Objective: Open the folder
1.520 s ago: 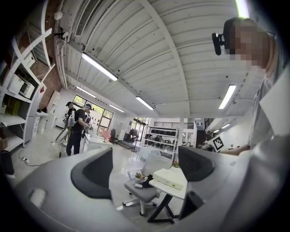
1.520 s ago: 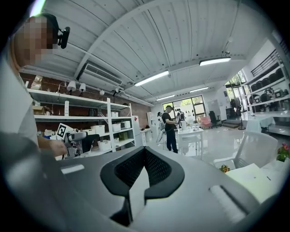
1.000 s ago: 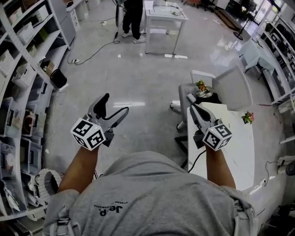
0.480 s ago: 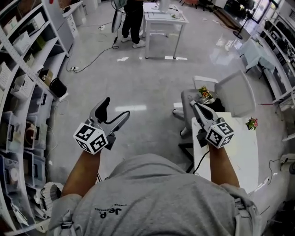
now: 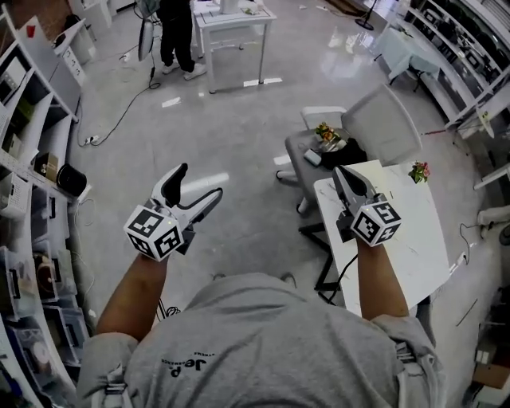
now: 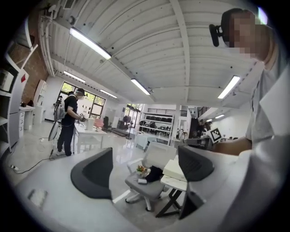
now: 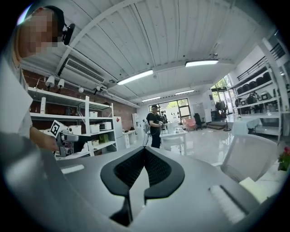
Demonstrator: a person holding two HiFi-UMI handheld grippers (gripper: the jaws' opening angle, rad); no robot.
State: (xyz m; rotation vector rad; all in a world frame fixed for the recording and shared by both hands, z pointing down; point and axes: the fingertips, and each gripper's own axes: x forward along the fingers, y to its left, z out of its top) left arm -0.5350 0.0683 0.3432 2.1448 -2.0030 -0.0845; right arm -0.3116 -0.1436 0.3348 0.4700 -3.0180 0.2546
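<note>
Left gripper (image 5: 199,182): jaws spread wide, nothing between the pads. It is held out level over bare floor (image 5: 239,127), at 9 o'clock in the head view. Right gripper (image 5: 341,174): jaws pressed together, pads meeting with nothing pinched. It is at 3 o'clock in that view, and its tips reach past the far edge of a white table (image 5: 406,231).

Folder: no view identifies it for certain.
- In the left gripper view, a pale flat slab (image 6: 174,168) lies on the near corner of the table (image 6: 174,182). It is seen in the gap between the open jaws, close to the right jaw, at 5 o'clock from the picture centre and well apart from the pads.
- Whether this slab is the folder cannot be told.
- In the head view the table top shows as one white surface below and at 4 o'clock of the right gripper.

Surroundings:
- A grey chair (image 5: 382,127) stands just beyond the table, at 12 o'clock of the right gripper. Flowers (image 5: 327,131) and dark items lie on its seat.
- A small flower (image 5: 418,171) sits at the table's far edge.
- A person (image 5: 175,32) stands beside a desk (image 5: 235,20) at 11 o'clock.
</note>
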